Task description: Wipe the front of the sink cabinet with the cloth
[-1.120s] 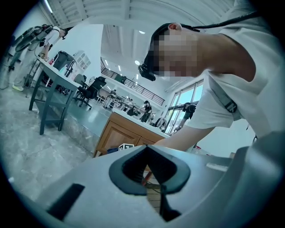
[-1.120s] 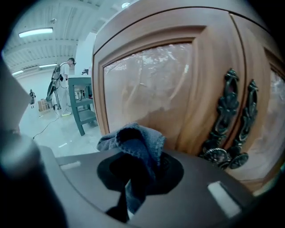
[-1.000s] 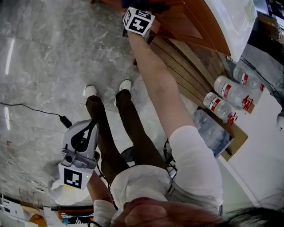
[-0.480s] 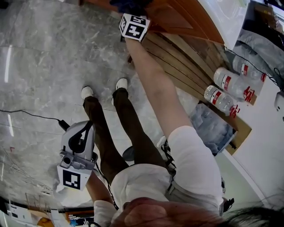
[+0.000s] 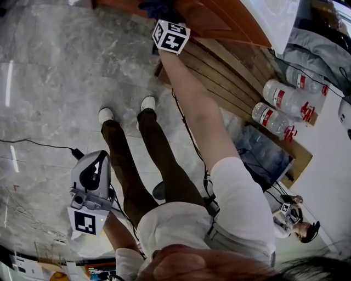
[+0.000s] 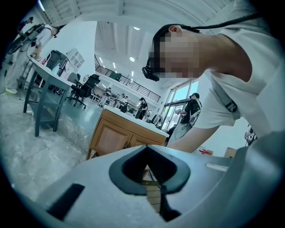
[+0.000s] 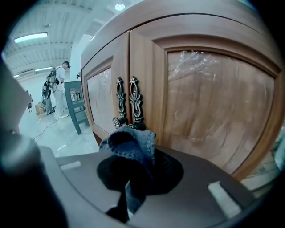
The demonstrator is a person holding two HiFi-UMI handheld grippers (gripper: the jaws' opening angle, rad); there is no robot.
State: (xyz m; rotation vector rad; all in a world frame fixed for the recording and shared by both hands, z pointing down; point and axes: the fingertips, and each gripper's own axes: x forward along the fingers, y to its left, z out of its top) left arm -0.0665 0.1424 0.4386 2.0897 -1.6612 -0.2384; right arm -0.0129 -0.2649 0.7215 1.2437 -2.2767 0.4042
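The wooden sink cabinet (image 7: pixel 209 102) fills the right gripper view, its two doors meeting at a pair of dark ornate handles (image 7: pixel 128 101). My right gripper (image 7: pixel 128 191) is shut on a bunched dark blue cloth (image 7: pixel 131 142), which sits close to the door just below the handles. From the head view, the right gripper (image 5: pixel 169 30) is stretched out to the cabinet (image 5: pixel 219 19), with the cloth (image 5: pixel 158 7) at its tip against the wood. My left gripper (image 5: pixel 93 164) hangs low beside the person's left leg. Its jaws (image 6: pixel 156 189) are shut on nothing, and the cabinet (image 6: pixel 118 136) shows far off.
Wooden slats (image 5: pixel 230 71) lean beside the cabinet, with two water bottles (image 5: pixel 282 107) and a grey-blue bundle (image 5: pixel 260 156) beyond them. A black cable (image 5: pixel 38 144) crosses the marble floor. Another person (image 5: pixel 293 219) is at the lower right. A blue-green table (image 7: pixel 75 107) stands left of the cabinet.
The right gripper with the cloth has shifted slightly along the cabinet front. The left gripper has stayed low. Another person has come into view at the lower right.
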